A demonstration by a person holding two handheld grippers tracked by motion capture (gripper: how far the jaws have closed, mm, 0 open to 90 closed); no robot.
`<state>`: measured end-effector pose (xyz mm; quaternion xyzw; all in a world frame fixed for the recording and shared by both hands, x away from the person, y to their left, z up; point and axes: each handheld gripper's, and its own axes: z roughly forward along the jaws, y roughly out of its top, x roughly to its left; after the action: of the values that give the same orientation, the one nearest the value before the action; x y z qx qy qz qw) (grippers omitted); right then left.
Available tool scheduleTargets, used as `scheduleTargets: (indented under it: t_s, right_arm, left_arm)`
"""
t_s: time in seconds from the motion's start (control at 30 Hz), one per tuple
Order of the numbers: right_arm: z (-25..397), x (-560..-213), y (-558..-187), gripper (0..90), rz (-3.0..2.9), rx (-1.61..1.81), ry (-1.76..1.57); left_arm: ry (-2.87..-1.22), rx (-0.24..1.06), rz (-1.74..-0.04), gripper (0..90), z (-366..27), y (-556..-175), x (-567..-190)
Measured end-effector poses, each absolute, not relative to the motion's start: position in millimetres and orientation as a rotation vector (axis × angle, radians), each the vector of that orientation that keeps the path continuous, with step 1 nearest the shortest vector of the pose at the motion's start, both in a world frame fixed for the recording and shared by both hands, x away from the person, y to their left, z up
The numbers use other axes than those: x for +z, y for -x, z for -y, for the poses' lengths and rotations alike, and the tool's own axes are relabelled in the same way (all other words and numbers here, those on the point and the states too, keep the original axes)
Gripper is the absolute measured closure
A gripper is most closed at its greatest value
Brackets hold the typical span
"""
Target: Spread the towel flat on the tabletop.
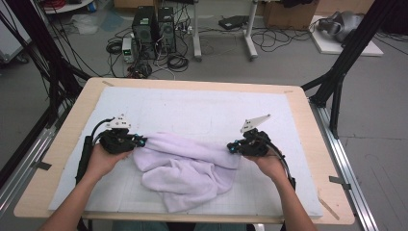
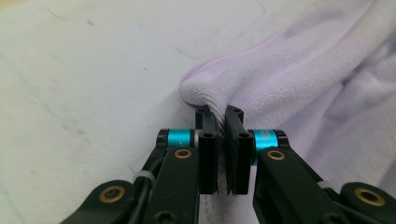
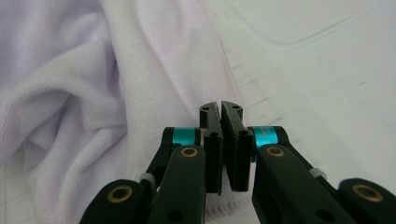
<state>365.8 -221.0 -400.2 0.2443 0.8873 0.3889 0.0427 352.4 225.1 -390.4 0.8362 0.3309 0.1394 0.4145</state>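
Observation:
A pale lilac towel (image 1: 185,168) lies crumpled in the middle of the white mat (image 1: 202,106), bunched toward the front. My left gripper (image 1: 142,141) is at its left corner. In the left gripper view the jaws (image 2: 220,112) are shut on a raised fold of the towel (image 2: 303,84). My right gripper (image 1: 232,148) is at the towel's right edge. In the right gripper view the jaws (image 3: 220,108) are closed over the stitched hem of the towel (image 3: 93,93), which runs under them. A hand holds each gripper.
The mat covers most of a wooden table (image 1: 308,125). Bare mat lies behind and beside the towel. Black frame posts (image 1: 337,82) stand at the table's right and left sides. Computer towers (image 1: 154,29) and cables sit on the floor beyond.

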Motion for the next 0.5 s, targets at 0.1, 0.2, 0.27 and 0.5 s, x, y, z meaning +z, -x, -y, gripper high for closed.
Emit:
scheduleTargets:
  t_s: [0.1, 0.2, 0.27, 0.5]
  right_arm:
    - [227, -378, -386, 87.5, -2.641, 1.151, -0.757]
    - [227, -360, -405, 87.6, -2.580, 1.148, -0.760]
    - [225, -341, -427, 87.5, -2.520, 1.102, -0.768]
    - [221, -331, -479, 57.1, -2.388, 1.070, -0.976]
  left_arm:
    - [-2.050, 0.423, -0.849, 85.2, -221, -368, -376]
    - [-2.024, 0.528, -0.851, 85.3, -212, -394, -352]
    - [-1.995, 0.609, -0.853, 85.2, -205, -418, -330]
    - [-2.035, 0.607, -1.035, 49.4, -199, -468, -333]
